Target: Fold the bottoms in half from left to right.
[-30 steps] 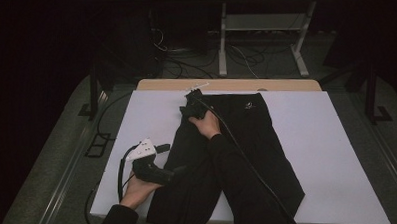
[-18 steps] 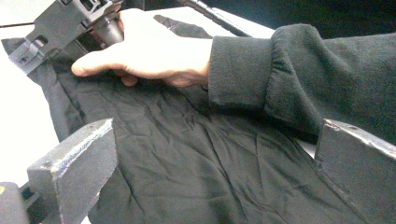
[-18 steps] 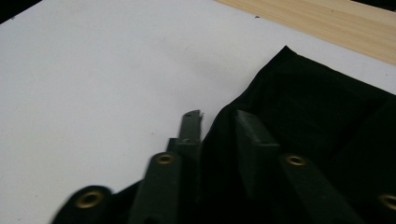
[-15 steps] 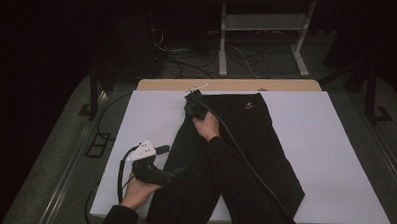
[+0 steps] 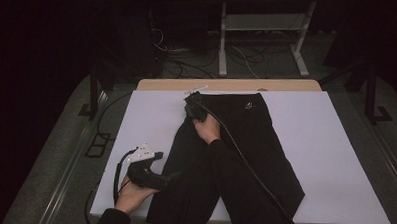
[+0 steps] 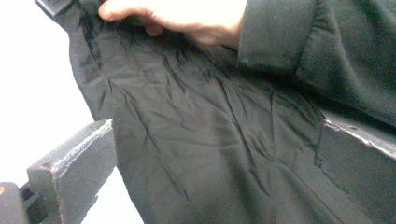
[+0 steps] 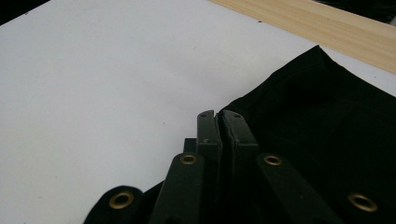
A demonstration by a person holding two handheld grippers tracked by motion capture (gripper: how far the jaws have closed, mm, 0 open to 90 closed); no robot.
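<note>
Black trousers [image 5: 280, 150] lie spread on the white table cover [image 5: 346, 132], waistband at the far end. My right gripper [image 5: 191, 97] sits at the waistband's far left corner, and in the right gripper view its jaws [image 7: 219, 116] are pressed together on the edge of the black cloth [image 7: 327, 116]. My left gripper [image 5: 170, 177] is at the garment's left edge near the front of the table. In the left gripper view it [image 6: 217, 128] stands wide open, with creased black fabric [image 6: 210, 154] lying between its jaws and the other hand [image 6: 187, 18] beyond.
A strip of bare wooden tabletop [image 5: 227, 85] runs along the far edge past the cover, also visible as light wood [image 7: 327, 28]. Behind the table stand a metal rack [image 5: 262, 29] and floor cables [image 5: 188, 54]. A cable [image 5: 254, 169] trails from the right gripper across the trousers.
The left gripper has shifted slightly toward the trousers' left edge. The right hand and gripper have stayed at the waistband corner.
</note>
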